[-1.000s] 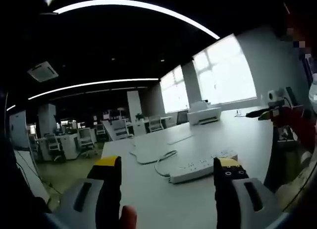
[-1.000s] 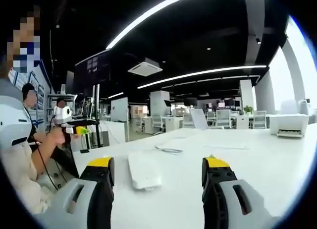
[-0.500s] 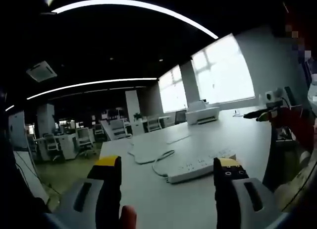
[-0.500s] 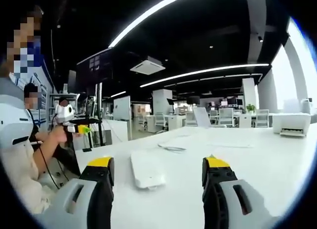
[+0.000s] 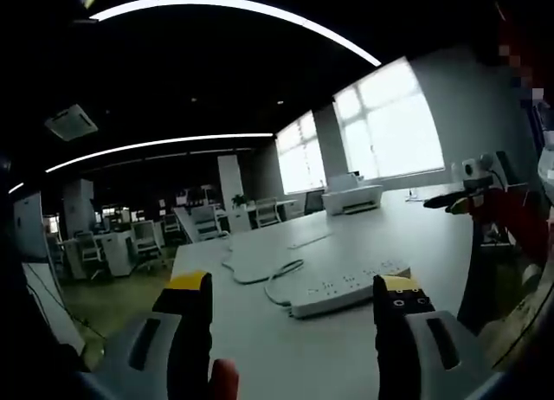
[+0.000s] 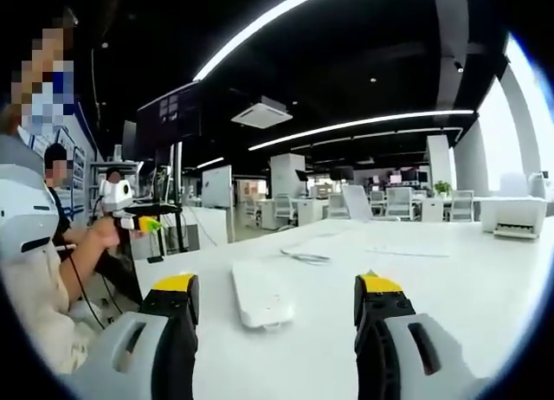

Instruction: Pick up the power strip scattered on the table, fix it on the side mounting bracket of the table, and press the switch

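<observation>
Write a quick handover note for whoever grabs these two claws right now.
Left claw: open, empty, above the table, facing the power strip.
Right claw: open, empty, with the strip lying flat ahead between its jaws.
The strip's cord trails across the table. A printer sits at the far end.
Done: nothing; the strip is not yet picked up.
Left: grasp it, fix it on the side bracket, press the switch.
</observation>
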{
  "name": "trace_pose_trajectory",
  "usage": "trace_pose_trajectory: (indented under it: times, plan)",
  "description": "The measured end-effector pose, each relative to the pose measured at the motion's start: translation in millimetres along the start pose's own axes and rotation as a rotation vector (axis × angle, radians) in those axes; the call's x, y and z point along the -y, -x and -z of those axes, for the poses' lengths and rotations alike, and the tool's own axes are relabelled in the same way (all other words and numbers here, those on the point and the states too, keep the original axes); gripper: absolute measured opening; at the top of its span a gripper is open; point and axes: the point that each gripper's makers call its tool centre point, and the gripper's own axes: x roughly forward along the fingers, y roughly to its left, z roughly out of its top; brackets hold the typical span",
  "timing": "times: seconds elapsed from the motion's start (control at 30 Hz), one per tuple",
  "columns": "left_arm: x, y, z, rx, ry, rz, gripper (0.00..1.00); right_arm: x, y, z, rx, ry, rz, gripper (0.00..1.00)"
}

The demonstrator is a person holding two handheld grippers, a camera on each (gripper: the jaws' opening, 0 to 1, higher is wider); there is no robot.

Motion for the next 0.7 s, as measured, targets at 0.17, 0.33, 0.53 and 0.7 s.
trace_pose_trajectory:
  times: [0.17, 0.33, 0.53, 0.7]
  plan:
    - [-2.3, 0.8, 0.1, 0.001, 0.004, -0.005, 0.79, -1.4, -2.1, 3.1, -0.006, -0.007, -0.006, 0.69]
    - [-1.2, 0.9, 1.4, -0.003, 0.013, 0.003, 0.79, -4.8, -5.1, 6.2, -0.012, -0.011, -0.021, 0.69]
    - [0.6, 0.0, 2.4, -0.008, 0.015, 0.009, 0.79, -7.4, -11.1, 15.0, -0.033, -0.017, -0.039, 0.69]
    - [-0.3, -0.4, 4.6, -0.012, 0.022, 0.01, 0.79, -6.9, -14.2, 22.8, -0.048, -0.03, -0.048, 0.69]
